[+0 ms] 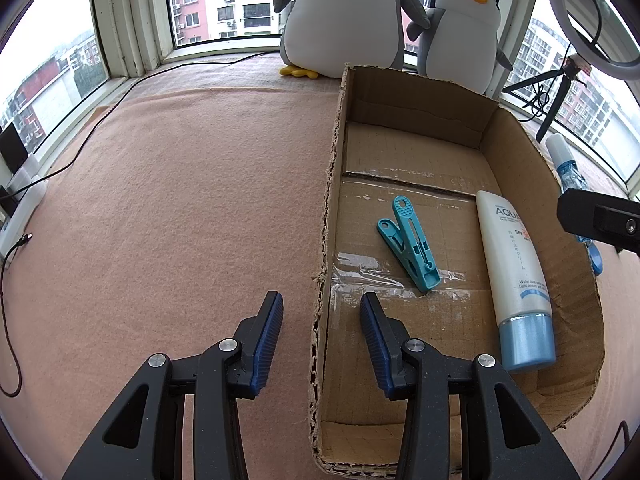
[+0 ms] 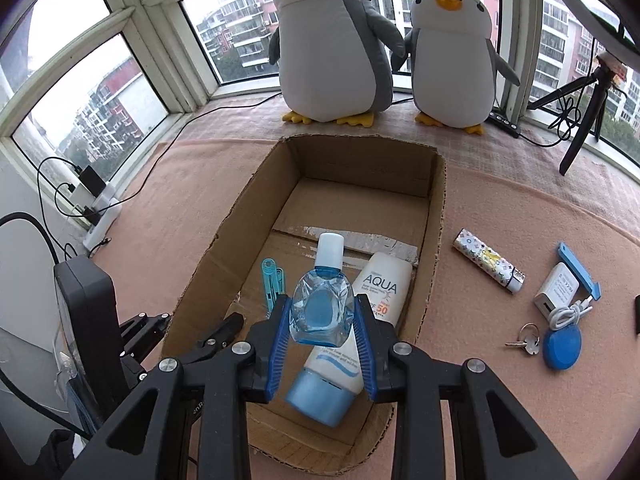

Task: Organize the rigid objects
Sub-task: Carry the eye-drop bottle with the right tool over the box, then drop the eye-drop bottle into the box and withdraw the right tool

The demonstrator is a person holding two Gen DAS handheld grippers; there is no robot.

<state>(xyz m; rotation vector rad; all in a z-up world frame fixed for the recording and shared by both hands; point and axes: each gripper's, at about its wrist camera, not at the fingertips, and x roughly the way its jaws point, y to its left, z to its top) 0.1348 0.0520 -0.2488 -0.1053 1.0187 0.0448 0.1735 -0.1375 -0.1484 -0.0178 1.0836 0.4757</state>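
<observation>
An open cardboard box [image 1: 568,208] [image 2: 438,216] lies on the pink cloth. Inside it lie a teal clothespin [image 1: 408,244] [image 2: 272,284] and a white AQUA sunscreen tube [image 1: 516,276] [image 2: 384,284] with a blue cap. My right gripper [image 2: 322,316] is shut on a small clear blue bottle [image 2: 322,304] with a white cap, held above the box's near end. That bottle also shows past the box's right wall [image 1: 570,168] in the left wrist view. My left gripper [image 1: 322,312] is open and straddles the box's left wall with nothing between its fingers.
On the cloth right of the box lie a patterned lighter [image 2: 488,266], a white charger with cable [image 2: 558,292], a blue clip [image 2: 578,270], keys [image 2: 528,342] and a blue round case [image 2: 564,346]. Two plush penguins [image 2: 332,40] stand at the window. A tripod [image 2: 580,120] and cables [image 1: 100,120] are nearby.
</observation>
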